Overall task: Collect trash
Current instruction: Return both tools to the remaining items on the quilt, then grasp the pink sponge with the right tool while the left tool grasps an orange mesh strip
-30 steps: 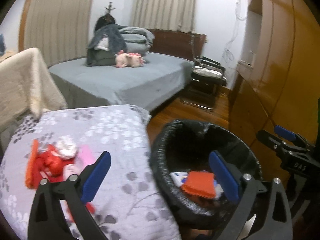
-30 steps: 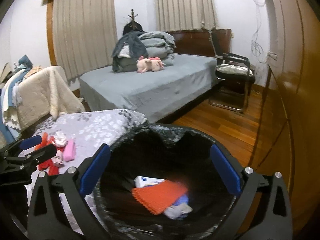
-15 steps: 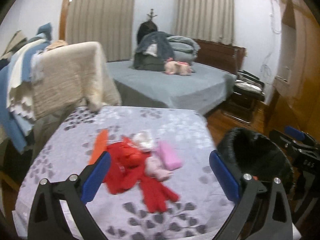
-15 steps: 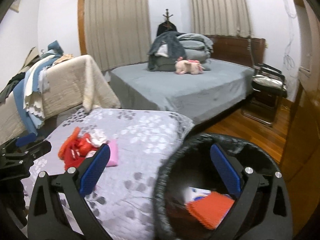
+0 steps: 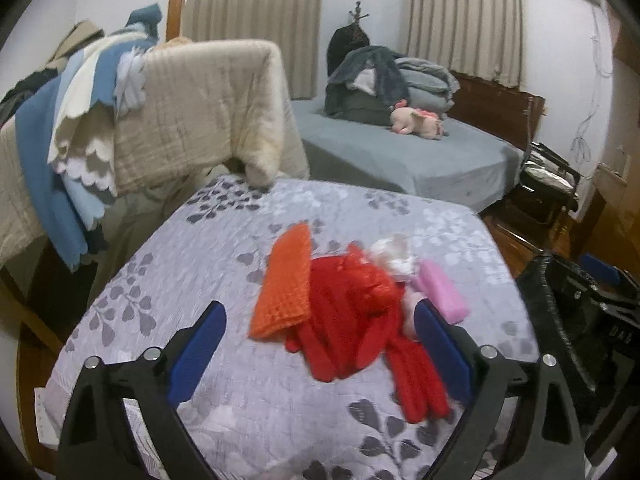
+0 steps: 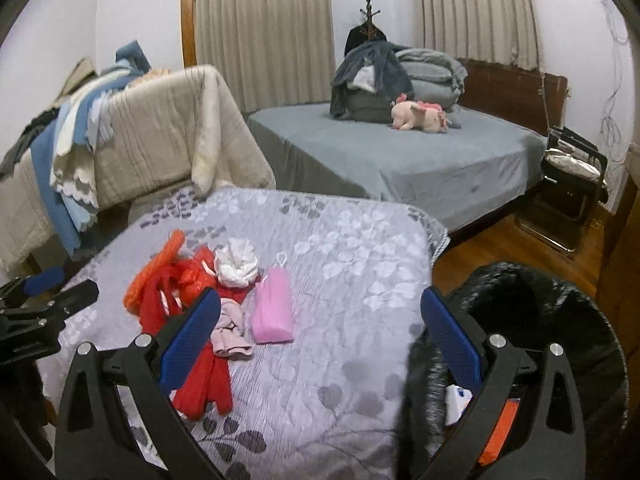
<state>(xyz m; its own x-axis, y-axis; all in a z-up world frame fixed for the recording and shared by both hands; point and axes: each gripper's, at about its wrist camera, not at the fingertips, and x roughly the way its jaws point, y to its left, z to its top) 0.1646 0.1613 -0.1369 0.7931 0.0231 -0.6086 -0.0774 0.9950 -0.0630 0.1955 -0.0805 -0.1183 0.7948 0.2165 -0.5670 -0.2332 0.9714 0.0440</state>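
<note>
A pile of trash lies on the grey flowered table (image 5: 224, 264): an orange waffle cloth (image 5: 286, 284), red gloves (image 5: 352, 312), a white crumpled wad (image 5: 394, 254) and a pink pouch (image 5: 440, 290). My left gripper (image 5: 320, 354) is open and empty, just before the pile. My right gripper (image 6: 320, 340) is open and empty, between the pink pouch (image 6: 274, 308) and the black-lined bin (image 6: 560, 320). The bin holds an orange cloth (image 6: 500, 428) and a white box (image 6: 458, 398).
A chair draped with beige and blue blankets (image 5: 160, 108) stands behind the table. A grey bed (image 6: 420, 160) with a pink plush pig (image 6: 420, 116) lies beyond. A black chair (image 6: 572, 184) and wooden floor (image 6: 500, 248) are on the right.
Both grippers have swung left, away from the bin and toward the table. The trash pile now sits in front of the left gripper. Both stay open.
</note>
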